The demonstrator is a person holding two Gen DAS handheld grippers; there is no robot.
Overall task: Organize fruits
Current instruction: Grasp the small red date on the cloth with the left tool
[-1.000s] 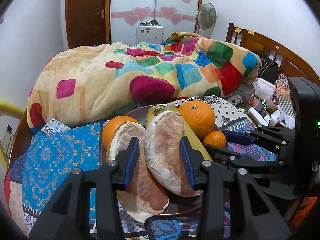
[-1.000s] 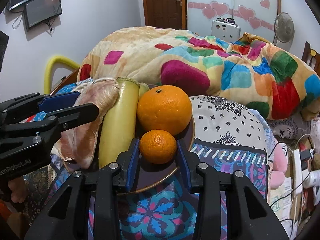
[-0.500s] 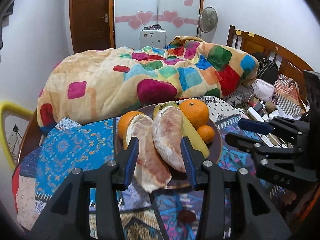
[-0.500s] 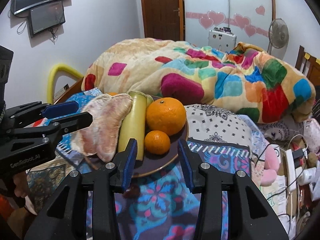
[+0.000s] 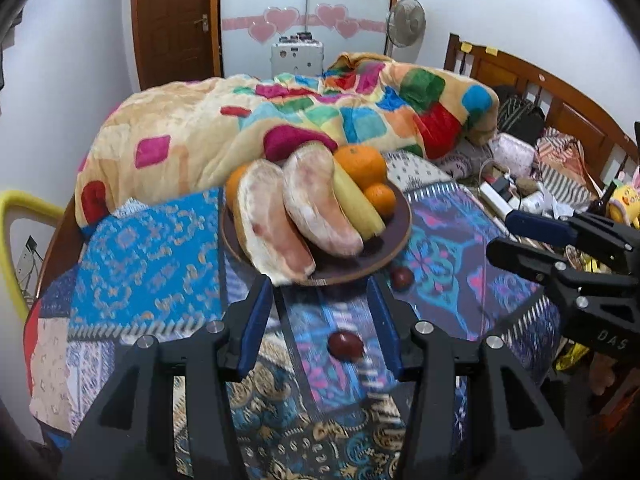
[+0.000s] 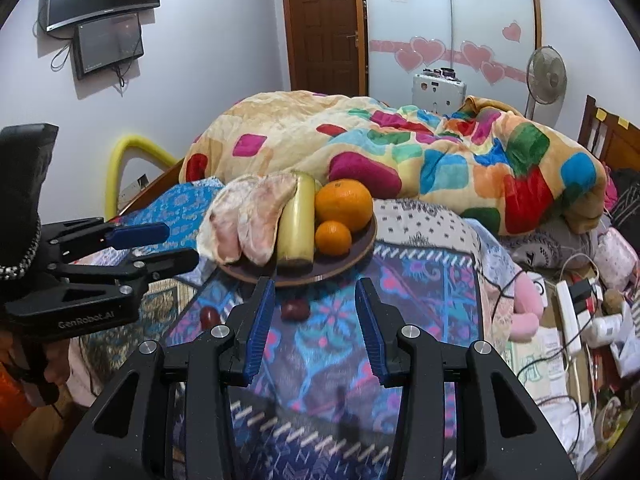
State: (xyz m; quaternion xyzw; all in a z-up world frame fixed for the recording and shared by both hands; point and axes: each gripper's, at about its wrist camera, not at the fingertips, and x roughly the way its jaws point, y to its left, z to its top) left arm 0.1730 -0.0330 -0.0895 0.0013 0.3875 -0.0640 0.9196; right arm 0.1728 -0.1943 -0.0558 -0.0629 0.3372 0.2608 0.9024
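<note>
While both grippers pull back from the plate, the spread comes into view.
Left gripper (image 5: 320,312): spread, empty, now backed off the pomelo segments (image 5: 298,216); a dark red fruit (image 5: 346,345) lies on the patterned bedcover (image 5: 152,256) between its fingers.
Plate (image 5: 400,236): dark, round, piled; pale pithy pomelo, smooth banana (image 6: 296,228), two glossy oranges (image 6: 343,205).
Right gripper (image 6: 316,320): spread, empty; second red fruit (image 6: 295,309) beside the rim, so two strays look left.

walls white | door (image 6: 323,24) brown wood | headboard (image 5: 560,92) wooden | fan (image 6: 546,74)
</note>
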